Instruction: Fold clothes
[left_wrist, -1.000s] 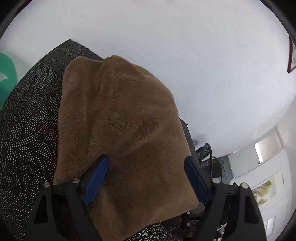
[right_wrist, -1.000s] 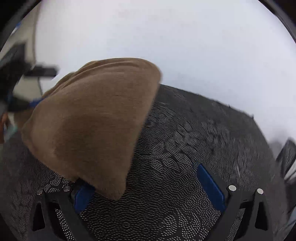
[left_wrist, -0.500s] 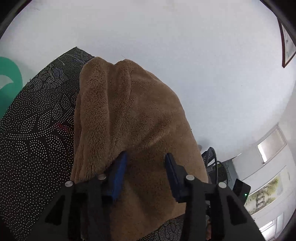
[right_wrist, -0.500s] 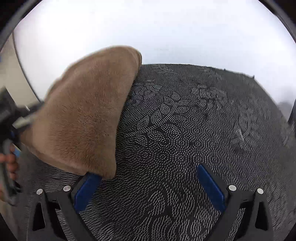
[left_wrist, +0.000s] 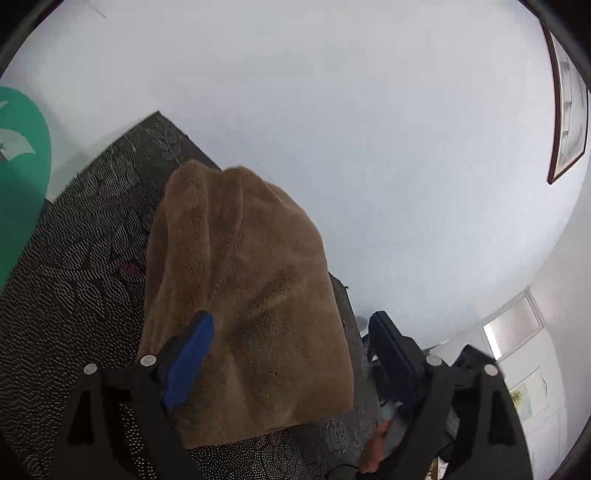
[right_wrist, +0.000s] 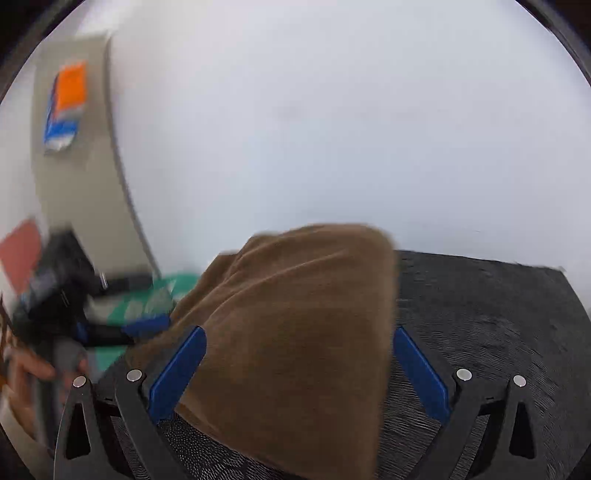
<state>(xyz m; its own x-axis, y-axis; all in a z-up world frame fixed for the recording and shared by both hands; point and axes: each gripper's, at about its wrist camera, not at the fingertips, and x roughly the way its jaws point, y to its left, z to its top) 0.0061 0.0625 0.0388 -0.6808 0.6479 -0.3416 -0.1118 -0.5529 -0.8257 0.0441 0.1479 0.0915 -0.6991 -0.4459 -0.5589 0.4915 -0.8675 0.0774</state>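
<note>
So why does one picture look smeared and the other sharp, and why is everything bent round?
Right wrist view: motion blur smears the left tool, the hand and the towel edges. Left wrist view: mostly crisp, the towel pile shows clearly. Both views: the fisheye lens curves straight lines, like the picture frame, and leaves black corners; the light is soft, with no glare.

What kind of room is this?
Probably a room in a home or office. A framed picture hangs on the white wall, and a folded brown towel lies on a dark patterned tablecloth.
</note>
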